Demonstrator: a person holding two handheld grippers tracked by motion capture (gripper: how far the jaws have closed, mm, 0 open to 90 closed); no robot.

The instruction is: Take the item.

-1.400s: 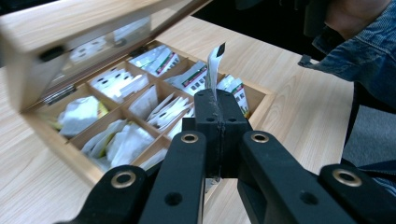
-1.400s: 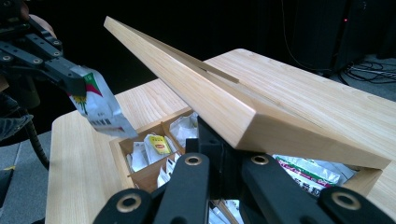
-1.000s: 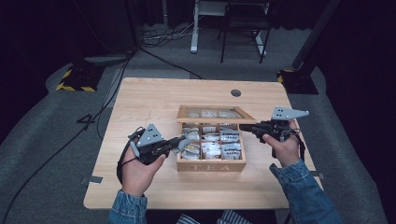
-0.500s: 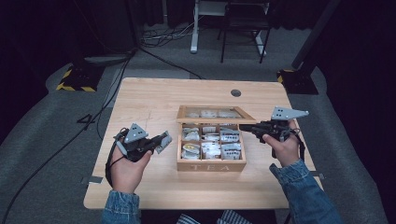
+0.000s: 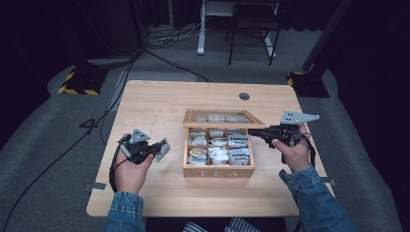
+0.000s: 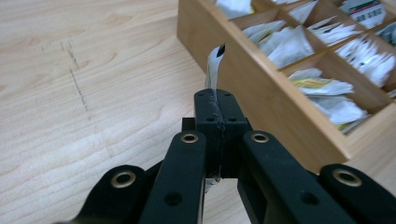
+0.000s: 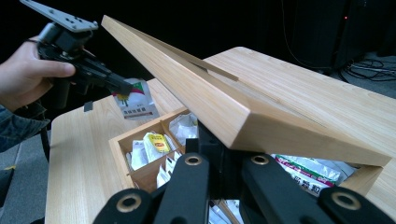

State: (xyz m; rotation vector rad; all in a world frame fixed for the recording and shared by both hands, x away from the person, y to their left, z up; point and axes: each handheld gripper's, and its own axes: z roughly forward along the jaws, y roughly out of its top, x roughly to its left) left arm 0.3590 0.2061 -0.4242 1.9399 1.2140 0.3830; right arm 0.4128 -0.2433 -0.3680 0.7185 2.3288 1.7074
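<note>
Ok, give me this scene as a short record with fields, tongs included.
surface: wooden table
container: tea box, sachets in compartments
lid: box lid, raised, tilted
left tongs: shut on tea sachet, beside the box, over the table
right tongs: shut, at the lid's right edge, under the raised lid in the right gripper view

Wooden table (image 5: pixel 159 99), grey carpet (image 5: pixel 43 145), chair (image 5: pixel 251 29), floor cables (image 5: pixel 169 41)

high overhead, two close views sharing tea box (image 5: pixel 218 145)
</note>
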